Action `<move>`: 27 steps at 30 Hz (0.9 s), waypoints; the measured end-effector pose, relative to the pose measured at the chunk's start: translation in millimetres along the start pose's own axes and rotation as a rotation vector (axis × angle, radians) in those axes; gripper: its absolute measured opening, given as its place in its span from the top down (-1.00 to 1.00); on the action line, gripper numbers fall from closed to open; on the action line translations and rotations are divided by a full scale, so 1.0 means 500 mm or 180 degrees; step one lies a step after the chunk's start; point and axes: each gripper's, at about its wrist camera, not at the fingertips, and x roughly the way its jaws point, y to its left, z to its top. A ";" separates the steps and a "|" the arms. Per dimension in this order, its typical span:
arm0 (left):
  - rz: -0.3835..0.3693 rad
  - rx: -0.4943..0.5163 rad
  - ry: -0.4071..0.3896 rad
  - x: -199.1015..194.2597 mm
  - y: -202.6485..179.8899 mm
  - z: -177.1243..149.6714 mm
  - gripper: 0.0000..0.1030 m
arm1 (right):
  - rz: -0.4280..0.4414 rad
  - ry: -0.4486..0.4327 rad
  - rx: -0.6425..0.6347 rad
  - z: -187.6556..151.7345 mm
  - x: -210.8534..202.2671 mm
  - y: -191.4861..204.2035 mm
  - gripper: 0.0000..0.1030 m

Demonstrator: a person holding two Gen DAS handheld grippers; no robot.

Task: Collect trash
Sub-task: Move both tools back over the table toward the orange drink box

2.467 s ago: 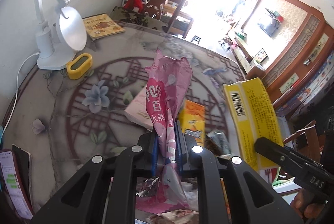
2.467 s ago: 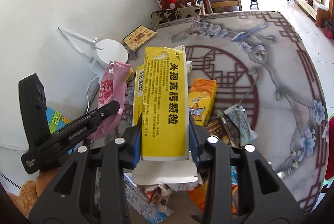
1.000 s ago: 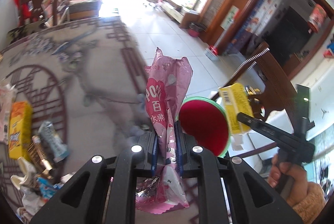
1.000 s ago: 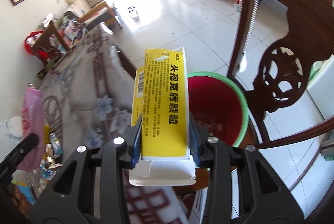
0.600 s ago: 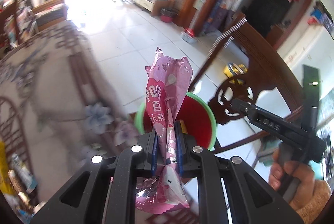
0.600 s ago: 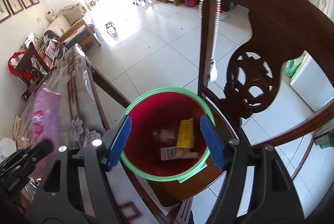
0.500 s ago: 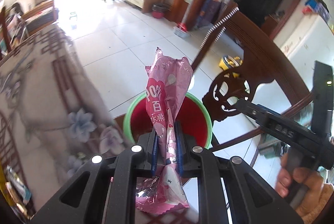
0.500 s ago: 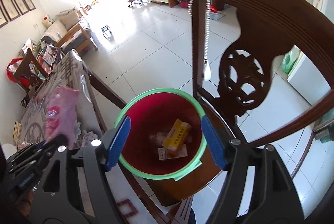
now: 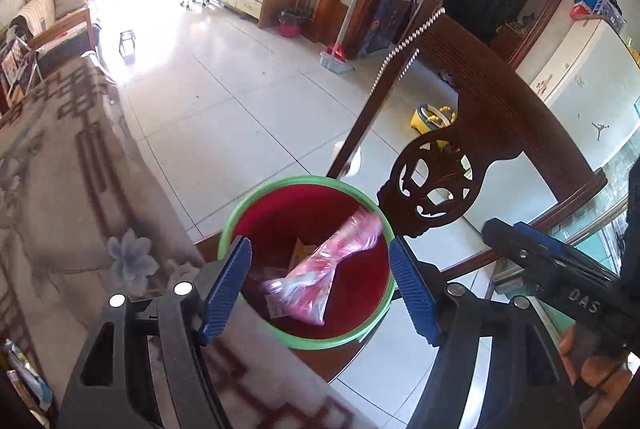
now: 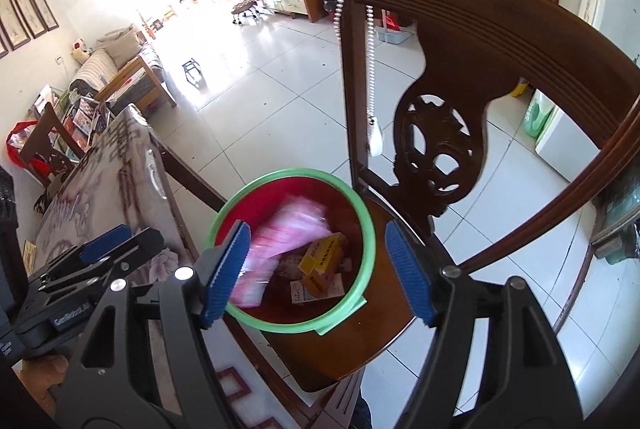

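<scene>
Both grippers tilt steeply down over the red bin with a green rim point(image 9: 298, 343), which stands on the seat of a dark carved wooden chair point(image 10: 436, 145) just beside the table edge; the left gripper point(image 9: 320, 283) has its blue-padded jaws spread wide, having just been opening, with nothing between the pads, only the bin's mouth seen through the gap; the right gripper point(image 10: 318, 271) likewise stands wide apart and grips nothing, its jaws also having opened within this moment; seen from the left wrist, it juts in at the right, held by a hand point(image 9: 592, 369), its side marked "DAS"; inside the bin a pink wrapper point(image 9: 332, 257), blurred, lies slantwise across the red wall, and beside it sits a yellow box point(image 10: 323, 261) on a small white printed carton point(image 10: 316, 289), their lettering too small to read; beyond the bin, the patterned tablecloth point(image 9: 56, 181) runs off to its left.
</scene>
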 end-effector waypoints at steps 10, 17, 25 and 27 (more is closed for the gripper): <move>0.0362 -0.0415 -0.0430 -0.213 0.114 -0.085 -0.32 | 0.0411 -0.0012 -0.0484 -0.020 -0.010 0.170 -0.33; 0.0806 -0.1018 -0.0585 -0.355 0.265 -0.191 -0.32 | 0.0734 0.0061 -0.0877 -0.067 -0.026 0.319 -0.33; 0.1296 -0.1614 -0.0718 -0.493 0.424 -0.331 -0.32 | 0.1060 0.0267 -0.1365 -0.155 -0.044 0.492 -0.34; 0.1381 -0.1713 -0.0731 -0.517 0.455 -0.360 -0.32 | 0.1128 0.0329 -0.1467 -0.179 -0.051 0.534 -0.33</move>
